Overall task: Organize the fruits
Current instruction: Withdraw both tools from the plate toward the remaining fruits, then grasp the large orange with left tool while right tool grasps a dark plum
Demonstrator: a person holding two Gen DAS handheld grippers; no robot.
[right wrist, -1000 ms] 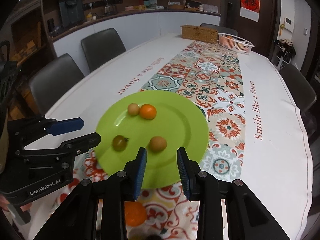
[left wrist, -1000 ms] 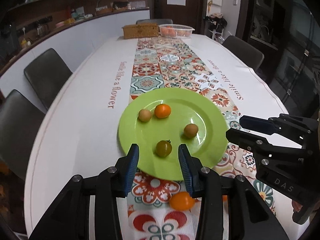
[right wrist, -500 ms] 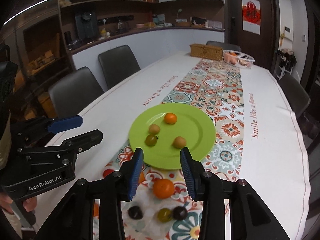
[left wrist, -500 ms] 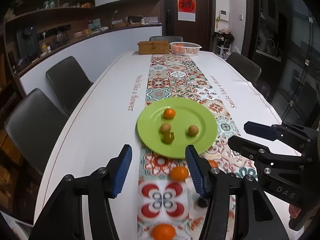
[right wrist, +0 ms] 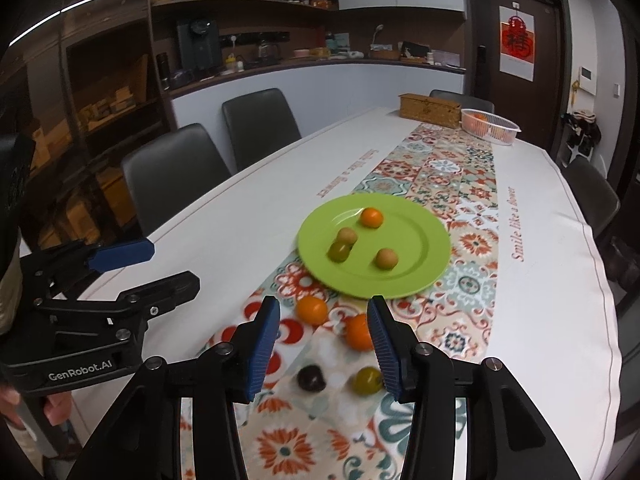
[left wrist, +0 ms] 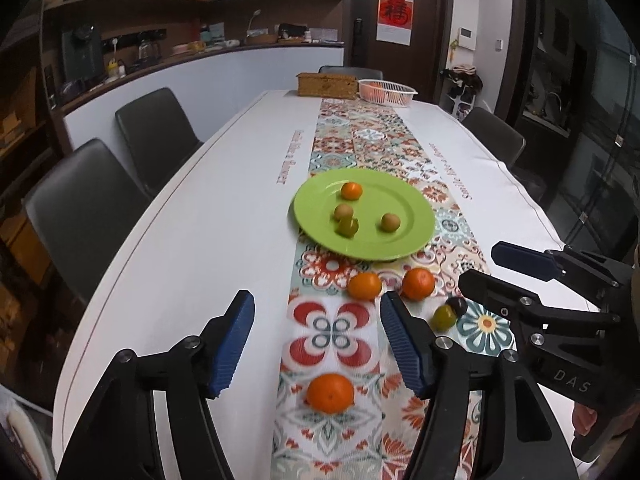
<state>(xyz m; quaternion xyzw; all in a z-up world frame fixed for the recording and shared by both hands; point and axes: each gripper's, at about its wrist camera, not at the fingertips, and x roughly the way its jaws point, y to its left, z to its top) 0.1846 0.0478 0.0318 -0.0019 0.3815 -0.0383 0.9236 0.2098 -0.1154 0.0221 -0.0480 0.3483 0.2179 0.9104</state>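
Observation:
A green plate (left wrist: pixel 416 216) (right wrist: pixel 432 240) on the patterned runner holds an orange (left wrist: pixel 351 191), two tan fruits (left wrist: pixel 390 222) and a green tomato (left wrist: pixel 347 228). Loose on the runner before it lie oranges (left wrist: pixel 364 286) (left wrist: pixel 418 284) (left wrist: pixel 330 393), a green tomato (left wrist: pixel 443 317) (right wrist: pixel 367 380) and a dark fruit (left wrist: pixel 457 305) (right wrist: pixel 311 378). My left gripper (left wrist: pixel 316 340) is open and empty, above the runner short of the plate. My right gripper (right wrist: pixel 322 340) is open and empty above the loose fruits.
At the table's far end stand a wicker box (left wrist: pixel 327 85) and a white basket of oranges (left wrist: pixel 386 93). Dark chairs (left wrist: pixel 156 136) line the left side, others (left wrist: pixel 494 142) the right. The white tablecloth edge (right wrist: pixel 600 280) runs along the right.
Both grippers have pulled back and up from the plate, so the loose fruits have come into view. Both jaws have opened wider. The green tomato now lies next to a tan fruit.

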